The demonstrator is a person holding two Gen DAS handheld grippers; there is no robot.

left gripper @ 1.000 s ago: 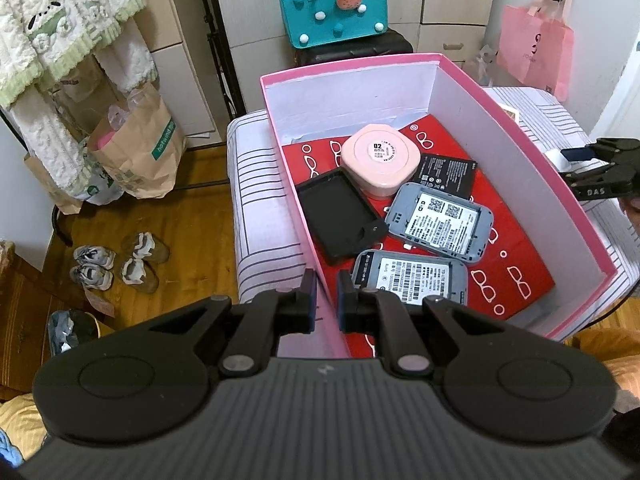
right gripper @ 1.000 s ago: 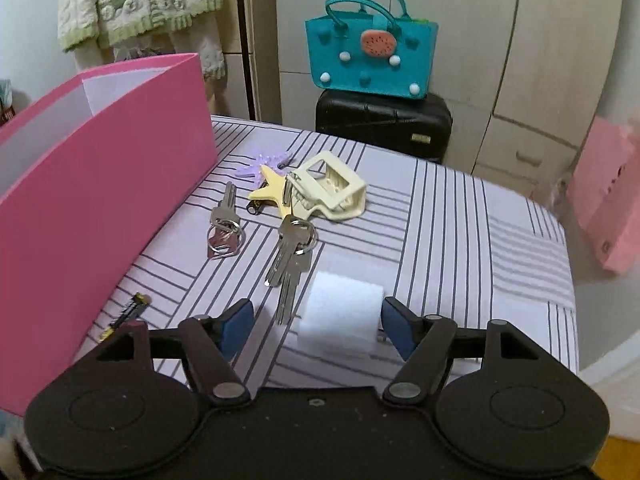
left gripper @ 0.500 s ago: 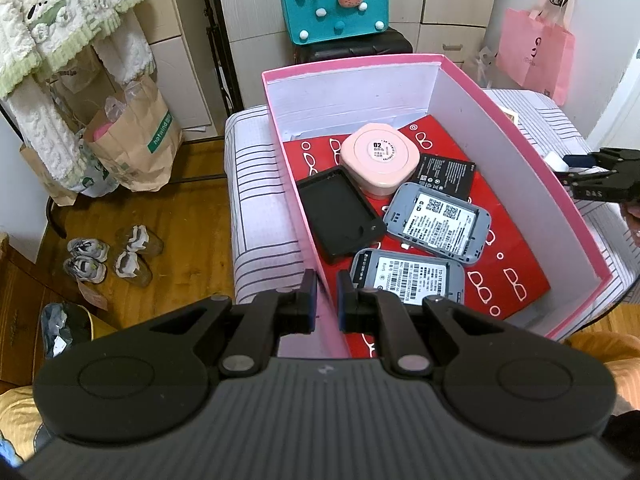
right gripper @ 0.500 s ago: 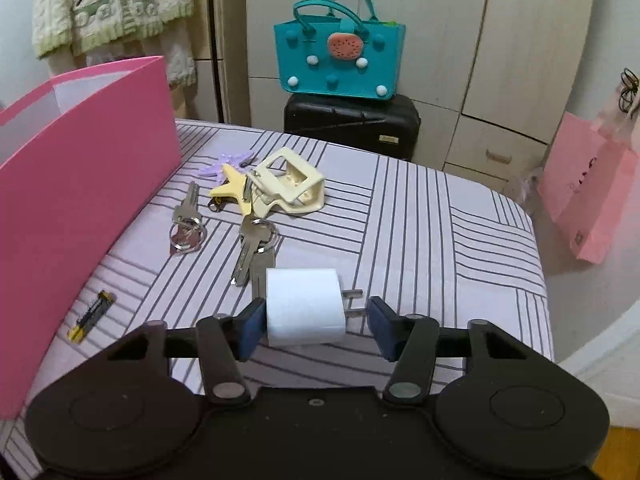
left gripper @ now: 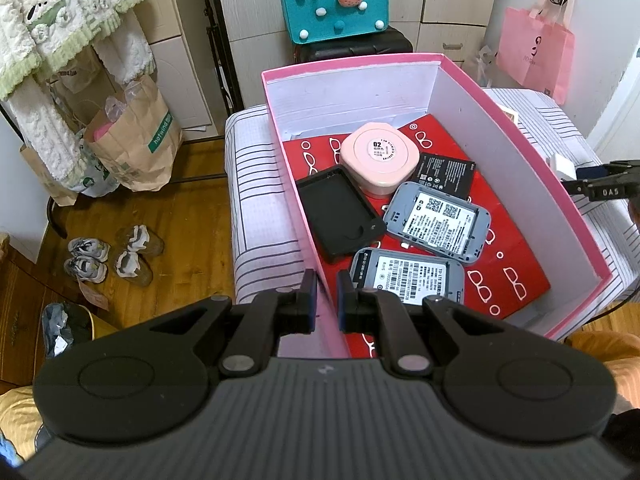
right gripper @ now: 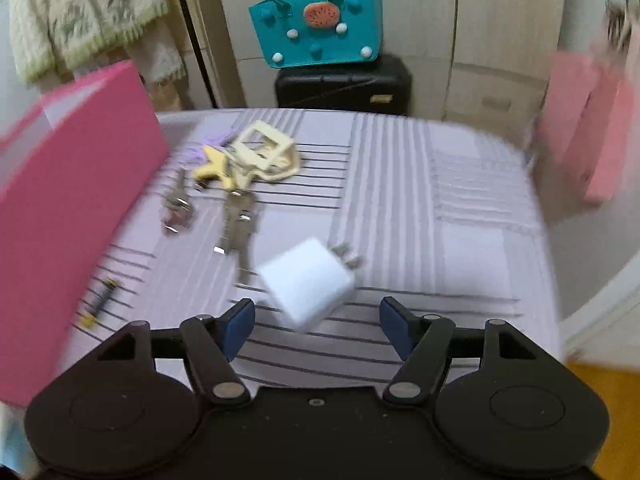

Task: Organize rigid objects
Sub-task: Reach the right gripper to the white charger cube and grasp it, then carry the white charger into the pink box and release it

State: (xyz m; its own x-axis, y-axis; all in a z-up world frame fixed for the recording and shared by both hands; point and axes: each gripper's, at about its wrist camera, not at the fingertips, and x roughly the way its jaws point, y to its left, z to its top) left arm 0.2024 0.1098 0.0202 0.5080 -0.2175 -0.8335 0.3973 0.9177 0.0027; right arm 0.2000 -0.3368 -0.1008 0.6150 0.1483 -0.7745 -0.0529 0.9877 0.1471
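My left gripper (left gripper: 327, 298) is shut on the near left wall of the pink box (left gripper: 552, 176). The box holds a pink round case (left gripper: 378, 154), a black case (left gripper: 340, 212), a black battery (left gripper: 446, 170) and two grey routers (left gripper: 438, 220). In the blurred right wrist view my right gripper (right gripper: 316, 320) has its jaws opening. A white charger plug (right gripper: 306, 282) lies tilted on the striped cloth between the blue pads, touching neither. From the left wrist view the right gripper (left gripper: 580, 179) sits just outside the box's right wall, with the white charger plug (left gripper: 562, 164) beside it.
On the striped cloth (right gripper: 420, 200) beyond the charger lie a key bunch (right gripper: 240, 224), a second key set (right gripper: 178, 208), a yellow star clip (right gripper: 214, 164), a cream hair claw (right gripper: 266, 152) and a small battery (right gripper: 100, 300). The box's pink wall (right gripper: 72, 200) stands at the left.
The right jaws narrowed around the charger, then spread again; the charger now lies turned at an angle. The right view has shifted and blurred. The left gripper has not moved.
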